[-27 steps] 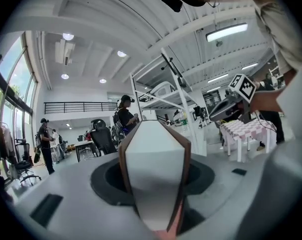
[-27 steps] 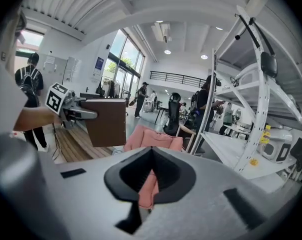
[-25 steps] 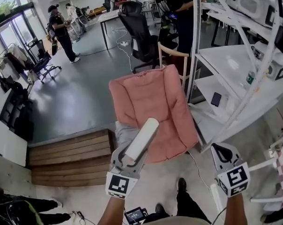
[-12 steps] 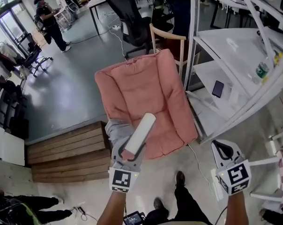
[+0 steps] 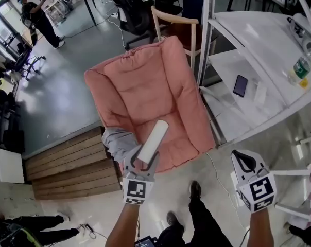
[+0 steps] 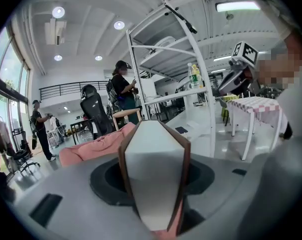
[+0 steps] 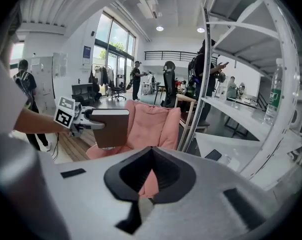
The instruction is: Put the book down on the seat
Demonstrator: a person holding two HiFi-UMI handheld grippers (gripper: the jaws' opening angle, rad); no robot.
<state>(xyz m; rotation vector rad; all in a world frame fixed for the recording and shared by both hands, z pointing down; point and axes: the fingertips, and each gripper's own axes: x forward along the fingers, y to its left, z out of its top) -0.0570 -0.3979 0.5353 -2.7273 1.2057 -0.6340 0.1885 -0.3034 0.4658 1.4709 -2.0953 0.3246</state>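
In the head view my left gripper is shut on a brown-covered book, white page edges up, held over the front edge of the pink cushioned seat. The left gripper view has the book upright between the jaws, with the pink seat beyond it. My right gripper hangs to the right of the seat, fingertips together, holding nothing. The right gripper view has the book in the left gripper before the seat.
A grey cloth lies on the seat's front left corner. Wooden steps are to the left. A white rack with a phone and a bottle stands right. A wooden chair stands behind the seat.
Both grippers have come down and forward toward the pink seat, which now looks nearer and larger. The book stays held in the left gripper.
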